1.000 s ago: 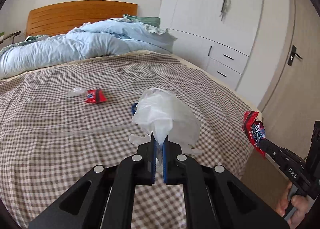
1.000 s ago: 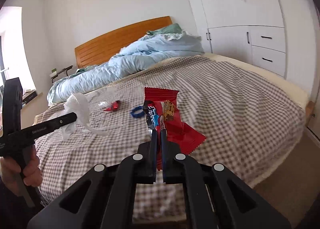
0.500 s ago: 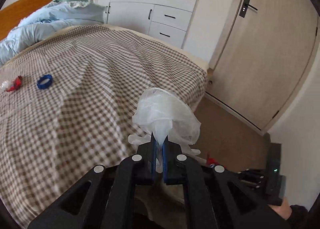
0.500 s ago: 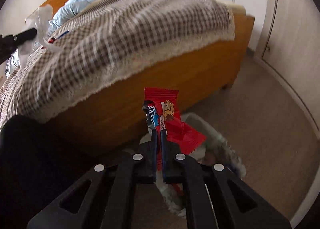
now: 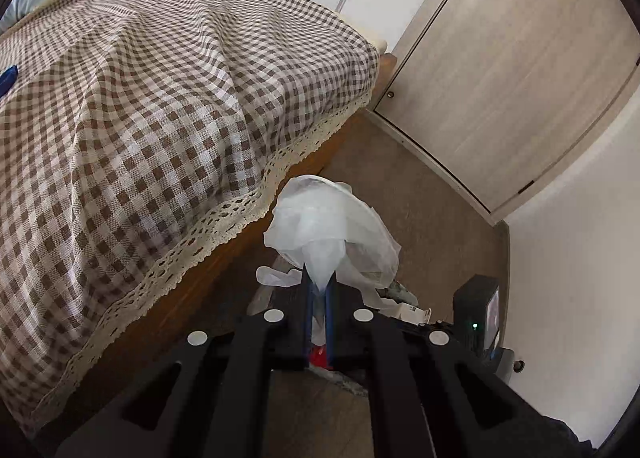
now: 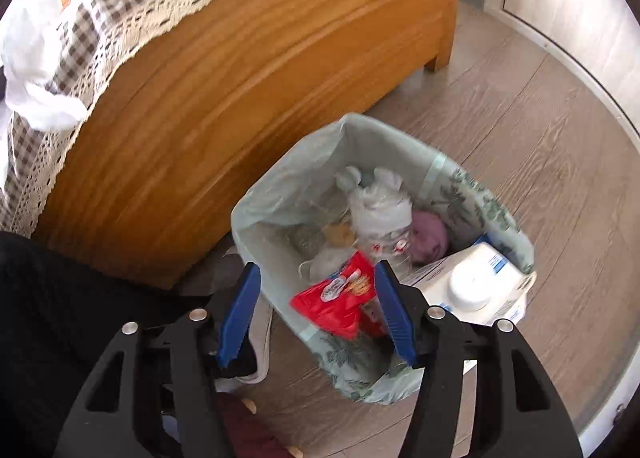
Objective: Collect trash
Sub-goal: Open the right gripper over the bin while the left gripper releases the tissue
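Two grippers are in use at the foot of the bed. The left gripper (image 5: 318, 290) is clamped tight on a crumpled white plastic bag (image 5: 328, 225), which stands up from between the blue pads above the floor beside the bed's corner. The right gripper (image 6: 318, 308) points steeply down over the trash bin (image 6: 496, 213); its jaws have just been opening and now stand wide, with the pads clear of the red snack wrapper (image 6: 340, 298). That wrapper lies between the blue pads in the picture, over the near rim of the bin; the frame is slightly blurred, so whether it rests on the rim or is in mid-air cannot be determined. The bin is lined with a pale green bag and stands on the wood floor just beside the orange wooden footboard (image 6: 248, 89). Inside it are a knotted white bag (image 6: 380, 209), a pinkish item and other scraps, and a white carton with a round cap (image 6: 472, 282) leans at its right edge. The checked bedspread (image 5: 152, 97) with its lace trim hangs over the bed's edge. A closed door (image 5: 520, 69) stands beyond the bed's corner.
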Demonstrator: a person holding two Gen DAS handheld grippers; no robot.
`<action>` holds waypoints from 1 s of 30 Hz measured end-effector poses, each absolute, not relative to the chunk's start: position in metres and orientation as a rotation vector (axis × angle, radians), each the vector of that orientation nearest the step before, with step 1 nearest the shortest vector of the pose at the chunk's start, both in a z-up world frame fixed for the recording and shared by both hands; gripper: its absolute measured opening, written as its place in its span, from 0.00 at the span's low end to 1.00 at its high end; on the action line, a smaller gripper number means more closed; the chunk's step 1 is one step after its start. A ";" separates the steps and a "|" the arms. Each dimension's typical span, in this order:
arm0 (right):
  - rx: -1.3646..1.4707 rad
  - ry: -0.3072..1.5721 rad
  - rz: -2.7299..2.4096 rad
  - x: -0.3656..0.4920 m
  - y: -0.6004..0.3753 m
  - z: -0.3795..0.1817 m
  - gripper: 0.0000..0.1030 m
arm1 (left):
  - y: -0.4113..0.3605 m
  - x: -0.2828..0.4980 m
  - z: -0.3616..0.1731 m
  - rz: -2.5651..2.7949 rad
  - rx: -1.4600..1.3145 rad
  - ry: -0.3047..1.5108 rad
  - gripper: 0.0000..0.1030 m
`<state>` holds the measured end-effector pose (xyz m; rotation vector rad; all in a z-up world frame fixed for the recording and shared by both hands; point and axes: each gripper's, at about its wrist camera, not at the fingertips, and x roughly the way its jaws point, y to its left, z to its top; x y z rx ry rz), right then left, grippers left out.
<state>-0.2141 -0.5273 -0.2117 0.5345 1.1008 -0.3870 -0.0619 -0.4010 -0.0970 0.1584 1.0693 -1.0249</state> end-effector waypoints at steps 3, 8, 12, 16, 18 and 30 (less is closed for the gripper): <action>0.512 1.022 -0.489 -0.220 -0.538 -0.194 0.56 | -0.411 -0.064 -0.101 -1.023 0.177 1.085 0.02; 0.487 0.872 -0.600 -0.238 -0.558 -0.158 0.59 | -0.453 -0.067 -0.134 -1.022 0.238 1.240 0.02; 0.500 0.780 -0.649 -0.255 -0.573 -0.137 0.64 | -0.484 -0.079 -0.172 -0.992 0.366 1.363 0.02; 0.513 0.725 -0.700 -0.270 -0.586 -0.132 0.64 | -0.501 -0.091 -0.189 -0.980 0.419 1.413 0.02; 0.532 0.708 -0.718 -0.276 -0.592 -0.131 0.64 | -0.504 -0.096 -0.196 -0.972 0.425 1.434 0.09; 0.540 0.756 -0.677 -0.270 -0.590 -0.138 0.64 | -0.485 -0.088 -0.209 -0.874 0.341 1.515 0.66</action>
